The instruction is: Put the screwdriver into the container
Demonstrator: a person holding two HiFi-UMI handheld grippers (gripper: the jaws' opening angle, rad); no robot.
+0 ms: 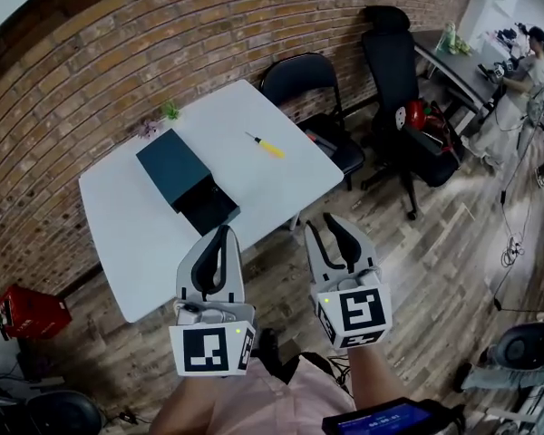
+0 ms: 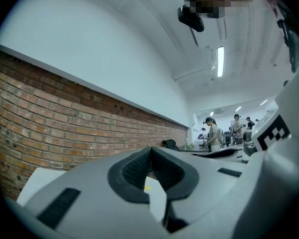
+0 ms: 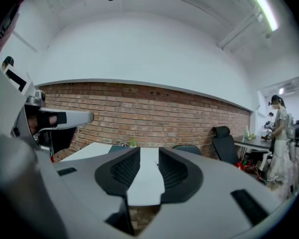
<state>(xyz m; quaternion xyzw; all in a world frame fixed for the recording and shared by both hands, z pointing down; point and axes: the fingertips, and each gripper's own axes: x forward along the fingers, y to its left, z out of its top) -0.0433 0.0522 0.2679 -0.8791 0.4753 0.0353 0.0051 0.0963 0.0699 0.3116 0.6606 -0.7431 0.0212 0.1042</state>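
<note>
White table [image 1: 245, 184] against brick wall [image 1: 118, 53]; plank floor [image 1: 435, 270]; black chair [image 1: 299, 80] at far side.
Yellow-handled screwdriver [image 1: 267, 146] flat on tabletop, right of dark container [image 1: 174, 167], apart from it.
Left gripper [image 1: 222, 232]: jaw tips together, nothing between.
Right gripper [image 1: 321, 222]: jaws apart, empty.
Red crate [image 1: 29, 314] in head view only; ceiling strip light [image 2: 220, 61] in gripper views only.
</note>
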